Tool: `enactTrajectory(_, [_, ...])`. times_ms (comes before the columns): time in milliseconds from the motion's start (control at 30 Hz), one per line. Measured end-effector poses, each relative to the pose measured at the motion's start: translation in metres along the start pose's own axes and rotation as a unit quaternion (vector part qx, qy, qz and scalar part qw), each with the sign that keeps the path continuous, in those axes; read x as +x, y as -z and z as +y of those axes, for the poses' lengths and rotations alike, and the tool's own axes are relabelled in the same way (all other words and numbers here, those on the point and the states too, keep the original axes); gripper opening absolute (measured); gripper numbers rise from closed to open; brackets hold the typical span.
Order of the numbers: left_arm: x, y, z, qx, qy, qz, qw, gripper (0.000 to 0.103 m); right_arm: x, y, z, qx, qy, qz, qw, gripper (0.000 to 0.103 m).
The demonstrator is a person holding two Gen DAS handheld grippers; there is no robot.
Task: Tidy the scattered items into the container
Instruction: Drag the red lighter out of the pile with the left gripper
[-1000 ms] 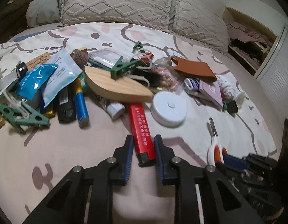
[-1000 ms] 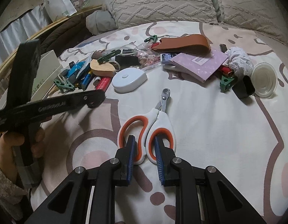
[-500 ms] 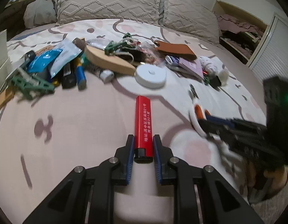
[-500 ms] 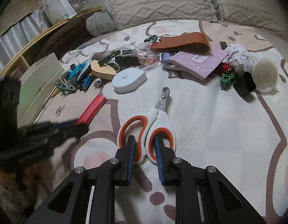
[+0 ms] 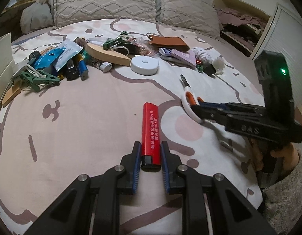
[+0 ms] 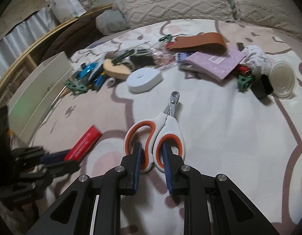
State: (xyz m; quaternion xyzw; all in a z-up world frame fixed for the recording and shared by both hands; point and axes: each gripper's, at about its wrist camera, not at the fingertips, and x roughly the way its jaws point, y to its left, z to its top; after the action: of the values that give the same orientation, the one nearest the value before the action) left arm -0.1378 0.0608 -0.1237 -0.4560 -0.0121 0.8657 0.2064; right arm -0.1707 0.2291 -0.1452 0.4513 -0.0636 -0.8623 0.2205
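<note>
L wrist: left tool [image 5: 150, 157] clamped on red lighter [image 5: 151, 129], pile [image 5: 76, 58] at 11 o'clock on bed [image 5: 82, 121] unsorted; R wrist: right tool [image 6: 151, 163] gripping clippers [image 6: 160, 129], white box [image 6: 41, 90] at 9 o'clock, most of job left.

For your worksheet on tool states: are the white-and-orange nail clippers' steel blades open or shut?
Shut: the white-and-orange nail clippers show steel blades meeting at the tip.
</note>
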Motion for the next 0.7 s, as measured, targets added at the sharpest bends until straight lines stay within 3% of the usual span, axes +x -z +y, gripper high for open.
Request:
enactTrajectory(200, [-0.001,0.001,-0.003,0.025,-0.028,0.002,0.9993,0.024,-0.004,0.003,0.005,-0.015,-0.01,0.012,1.0,0.022])
enactTrajectory(267, [-0.001,0.002,-0.005,0.034,-0.039,0.002,0.9987,0.036,-0.007,0.004,0.006,-0.02,-0.012,0.01,1.0,0.023])
enactTrajectory(333, [-0.002,0.002,-0.005,0.038,-0.037,0.005,0.9986,0.042,-0.011,0.005,0.006,-0.021,-0.019,0.004,1.0,0.032])
enactTrajectory(467, [-0.003,0.001,-0.003,0.042,-0.046,0.008,0.998,0.046,-0.017,0.003,0.002,-0.013,-0.023,-0.012,1.0,0.037])
enactTrajectory(500, [-0.003,0.001,-0.002,0.043,-0.049,0.009,0.9979,0.046,-0.019,0.003,0.003,-0.014,-0.022,-0.015,1.0,0.046])
enactTrajectory(533, [-0.003,0.001,0.0,0.043,-0.054,0.009,0.9976,0.046,-0.02,0.002,0.003,-0.016,-0.025,-0.016,0.999,0.067])
enactTrajectory(600, [-0.003,0.0,0.003,0.044,-0.065,0.01,0.9969,0.046,-0.025,0.002,0.01,-0.03,-0.032,-0.027,0.999,0.088])
enactTrajectory(700, [-0.004,-0.001,0.008,0.042,-0.075,0.01,0.9962,0.046,-0.032,0.002,0.024,-0.07,-0.011,-0.043,0.997,0.09])
